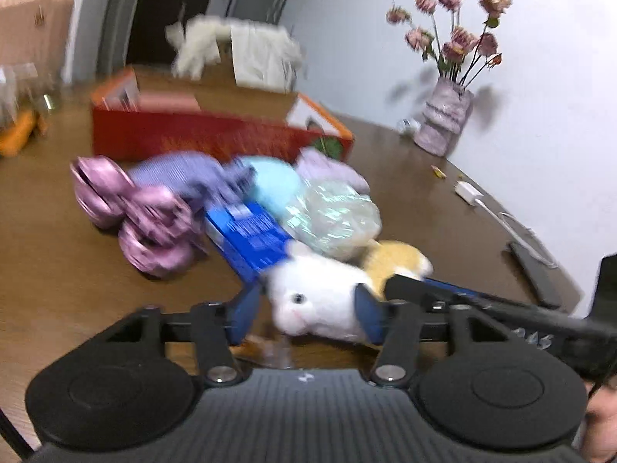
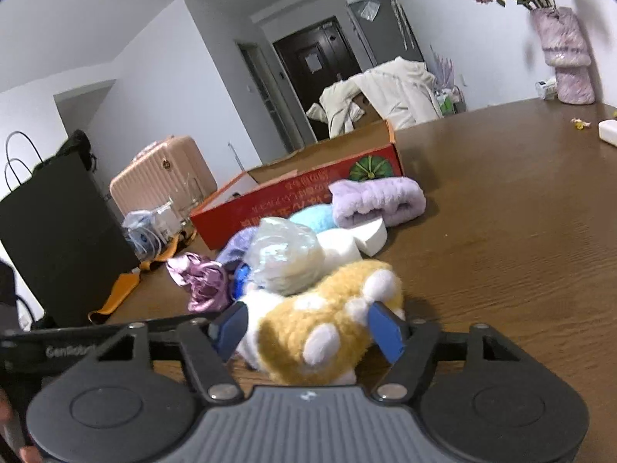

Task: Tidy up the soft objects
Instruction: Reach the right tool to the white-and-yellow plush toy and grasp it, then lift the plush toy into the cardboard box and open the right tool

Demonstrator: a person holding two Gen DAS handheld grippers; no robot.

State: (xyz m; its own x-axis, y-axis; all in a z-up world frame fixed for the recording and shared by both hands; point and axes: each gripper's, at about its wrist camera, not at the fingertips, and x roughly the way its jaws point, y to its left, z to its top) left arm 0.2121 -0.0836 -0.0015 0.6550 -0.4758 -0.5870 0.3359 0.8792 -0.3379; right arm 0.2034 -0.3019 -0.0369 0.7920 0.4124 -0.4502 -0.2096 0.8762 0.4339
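A white and yellow plush toy (image 1: 320,297) lies on the brown table (image 2: 501,231) at the near end of a heap of soft things. My left gripper (image 1: 308,310) is shut on its white head, blue pads pressing both sides. In the right wrist view the toy's yellow body (image 2: 320,324) sits between the blue pads of my right gripper (image 2: 308,328), which is shut on its rear. Behind it lie a clear plastic bag (image 1: 335,216), pink satin pieces (image 1: 135,212), a purple striped cloth (image 1: 185,177), a light blue soft thing (image 1: 273,185) and a lilac fuzzy roll (image 2: 378,200).
An open red cardboard box (image 2: 300,196) stands behind the heap. A blue carton (image 1: 250,235) and a white sponge block (image 2: 358,243) lie within the heap. A vase of dried roses (image 1: 447,119), a white charger (image 1: 468,193) and a dark flat device (image 1: 536,274) sit by the wall.
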